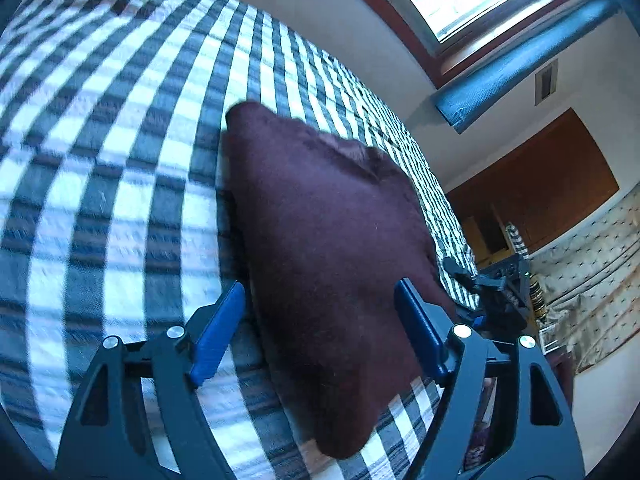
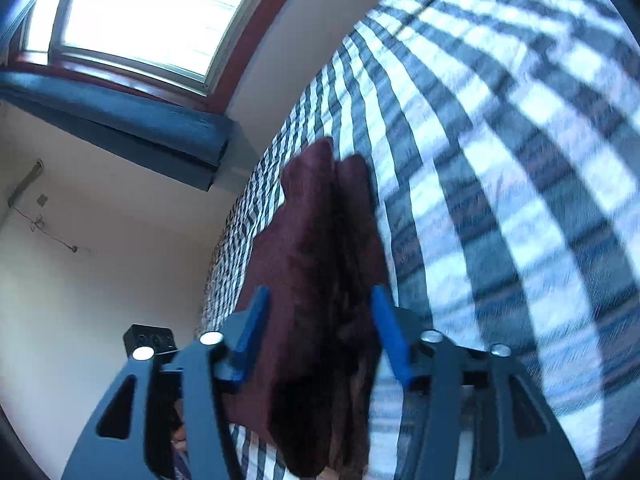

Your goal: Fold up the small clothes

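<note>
A small dark maroon garment [image 1: 328, 248] lies folded on the blue-and-white checked bedcover [image 1: 120, 140]. My left gripper [image 1: 320, 300] is open, its blue fingers [image 1: 218, 338] straddling the garment's near edge. In the right wrist view the same garment [image 2: 320, 264] shows stacked folded layers, and my right gripper [image 2: 320, 308] is open with its blue fingers [image 2: 252, 332] either side of the cloth. The right gripper also shows at the garment's right edge in the left wrist view [image 1: 492, 296]. Neither is closed on the cloth.
The checked bedcover [image 2: 500, 160] fills most of both views. A white wall, a window [image 2: 148, 12] with a blue rolled curtain [image 1: 520, 64], a wooden door [image 1: 540, 184] and a patterned cloth [image 1: 592, 272] lie beyond the bed's far edge. A black box [image 2: 150, 338] sits near the wall.
</note>
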Action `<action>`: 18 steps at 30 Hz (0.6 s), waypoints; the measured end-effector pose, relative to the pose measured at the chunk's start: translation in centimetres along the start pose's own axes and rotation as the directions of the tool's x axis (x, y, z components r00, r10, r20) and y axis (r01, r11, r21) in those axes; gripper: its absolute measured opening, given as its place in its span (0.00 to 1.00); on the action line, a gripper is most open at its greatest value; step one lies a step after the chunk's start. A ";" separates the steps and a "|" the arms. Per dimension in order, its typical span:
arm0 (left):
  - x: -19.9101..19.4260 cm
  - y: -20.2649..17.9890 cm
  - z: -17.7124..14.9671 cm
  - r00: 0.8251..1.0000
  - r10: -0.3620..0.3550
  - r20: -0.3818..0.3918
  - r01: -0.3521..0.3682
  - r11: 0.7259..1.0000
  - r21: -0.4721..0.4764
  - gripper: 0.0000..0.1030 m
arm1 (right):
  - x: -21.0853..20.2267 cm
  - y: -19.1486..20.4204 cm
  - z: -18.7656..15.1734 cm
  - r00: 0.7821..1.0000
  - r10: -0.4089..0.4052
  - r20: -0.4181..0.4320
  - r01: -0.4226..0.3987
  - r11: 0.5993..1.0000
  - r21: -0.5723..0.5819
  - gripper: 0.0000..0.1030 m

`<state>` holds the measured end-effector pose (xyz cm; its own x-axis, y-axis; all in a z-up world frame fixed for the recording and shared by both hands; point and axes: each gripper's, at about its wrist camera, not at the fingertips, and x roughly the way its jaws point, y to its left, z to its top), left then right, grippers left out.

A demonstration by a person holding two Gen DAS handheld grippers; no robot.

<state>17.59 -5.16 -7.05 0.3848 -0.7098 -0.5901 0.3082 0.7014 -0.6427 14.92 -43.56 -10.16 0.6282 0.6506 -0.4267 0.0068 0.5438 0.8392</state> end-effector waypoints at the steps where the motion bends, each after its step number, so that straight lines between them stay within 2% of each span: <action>1: 0.1 0.2 0.6 1.000 0.011 0.006 -0.011 1.000 0.008 0.76 | 0.2 0.1 0.6 1.000 -0.013 0.001 0.013 1.000 -0.007 0.54; 9: 3.0 3.0 4.7 0.999 0.030 -0.022 -0.032 0.996 -0.086 0.77 | 4.8 -0.4 5.5 1.000 0.017 -0.018 -0.016 0.999 0.041 0.54; 13: 4.0 3.3 6.0 0.999 0.044 -0.019 -0.046 0.996 -0.074 0.77 | 7.1 -0.3 6.9 0.999 0.028 -0.040 -0.026 0.999 0.040 0.54; 15: 4.4 3.6 6.4 0.999 0.049 -0.020 -0.050 0.997 -0.066 0.75 | 7.8 -0.4 7.4 0.999 0.034 -0.041 -0.032 0.998 0.050 0.45; 16: 4.5 3.6 6.4 0.998 0.052 -0.019 -0.054 0.997 -0.064 0.74 | 8.0 -0.6 7.6 0.998 0.036 -0.042 -0.034 0.998 0.056 0.37; 17: 4.6 3.7 6.4 0.998 0.063 -0.020 -0.064 0.996 -0.057 0.69 | 8.3 -0.8 7.7 0.998 0.038 -0.045 -0.035 0.997 0.066 0.27; 18: 4.6 3.8 6.4 0.997 0.075 -0.022 -0.076 0.996 -0.053 0.63 | 8.5 -1.1 7.8 0.998 0.030 -0.049 -0.026 0.997 0.079 0.23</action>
<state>26.12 -5.35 -9.06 0.3873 -0.6562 -0.6476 0.2317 0.7491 -0.6206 26.30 -42.76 -12.12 0.5890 0.6917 -0.4178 0.0524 0.4833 0.8739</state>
